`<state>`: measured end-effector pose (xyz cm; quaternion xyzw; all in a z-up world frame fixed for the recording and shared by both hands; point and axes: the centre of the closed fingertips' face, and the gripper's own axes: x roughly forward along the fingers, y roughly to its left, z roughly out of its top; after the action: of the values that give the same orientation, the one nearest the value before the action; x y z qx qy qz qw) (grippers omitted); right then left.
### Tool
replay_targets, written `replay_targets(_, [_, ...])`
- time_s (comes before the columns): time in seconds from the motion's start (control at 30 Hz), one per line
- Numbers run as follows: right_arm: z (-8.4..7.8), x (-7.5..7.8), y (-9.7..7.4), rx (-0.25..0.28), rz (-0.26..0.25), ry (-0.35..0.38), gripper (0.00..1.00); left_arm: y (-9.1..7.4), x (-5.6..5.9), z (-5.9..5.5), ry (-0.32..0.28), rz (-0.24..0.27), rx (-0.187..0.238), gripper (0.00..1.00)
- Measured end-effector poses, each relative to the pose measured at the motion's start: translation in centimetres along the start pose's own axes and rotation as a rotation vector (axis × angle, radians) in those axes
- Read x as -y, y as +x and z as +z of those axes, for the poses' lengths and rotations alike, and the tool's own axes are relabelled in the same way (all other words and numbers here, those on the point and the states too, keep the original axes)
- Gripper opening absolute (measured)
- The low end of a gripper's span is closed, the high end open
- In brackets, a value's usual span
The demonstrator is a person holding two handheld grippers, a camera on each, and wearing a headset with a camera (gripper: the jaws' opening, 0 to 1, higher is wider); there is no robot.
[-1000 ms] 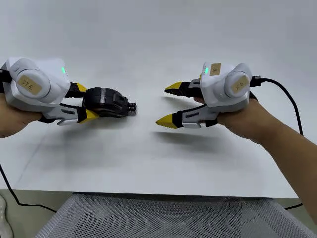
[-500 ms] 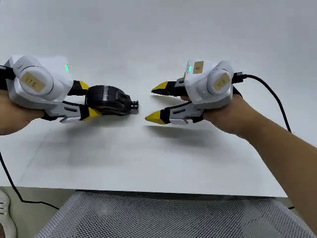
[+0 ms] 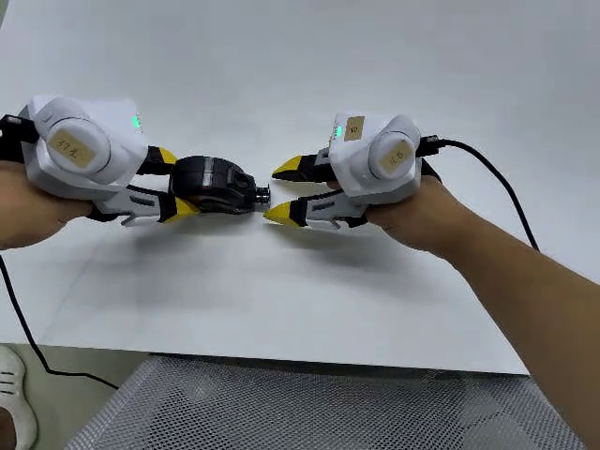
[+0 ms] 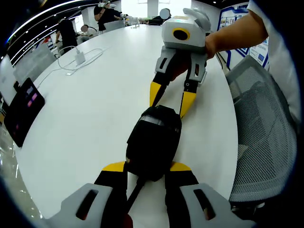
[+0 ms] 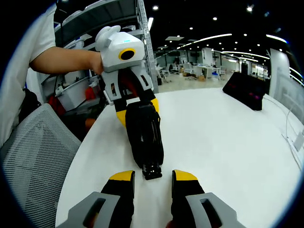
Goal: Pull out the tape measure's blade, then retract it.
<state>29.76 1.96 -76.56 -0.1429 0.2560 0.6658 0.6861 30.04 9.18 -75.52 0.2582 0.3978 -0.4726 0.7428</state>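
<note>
A black tape measure (image 3: pixel 214 185) is held just above the white table (image 3: pixel 309 281) by my left gripper (image 3: pixel 171 185), whose yellow-tipped jaws are shut on its rear (image 4: pixel 153 142). Its blade hook (image 3: pixel 262 196) points right, toward my right gripper (image 3: pixel 278 191). The right gripper stands open, its fingertips on either side of the hook (image 5: pixel 152 171) without closing on it. In the left gripper view the right gripper (image 4: pixel 169 95) faces me just beyond the case. The right gripper view shows the tape measure (image 5: pixel 144 133) end-on with the left gripper (image 5: pixel 135 110) behind it.
A mesh chair (image 3: pixel 309 408) sits at the table's near edge. A black cable (image 3: pixel 487 183) trails from the right gripper, another (image 3: pixel 23 328) hangs at the left. Far across the table lie a dark tablet (image 4: pixel 21 111) and a white charger (image 4: pixel 80 58).
My right gripper has moved left across the table until its open tips flank the tape's hook. The left gripper has held the tape measure nearly still.
</note>
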Motion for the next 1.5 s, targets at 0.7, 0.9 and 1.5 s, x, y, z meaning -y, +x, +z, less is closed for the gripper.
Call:
replay_targets(0.7, [-0.1,0.1,1.4,0.006,0.026,-0.038,0.13,0.0,0.0,0.1,-0.001,-0.001,0.001,0.24])
replay_targets(0.9, [-0.1,-0.1,1.4,0.005,0.027,-0.063,0.13,0.0,0.0,0.1,0.000,-0.003,0.002,0.24])
replay_targets(1.5, [-0.2,-0.1,1.2,-0.020,0.027,-0.099,0.10,0.0,0.0,-0.1,0.024,-0.006,-0.009,0.23])
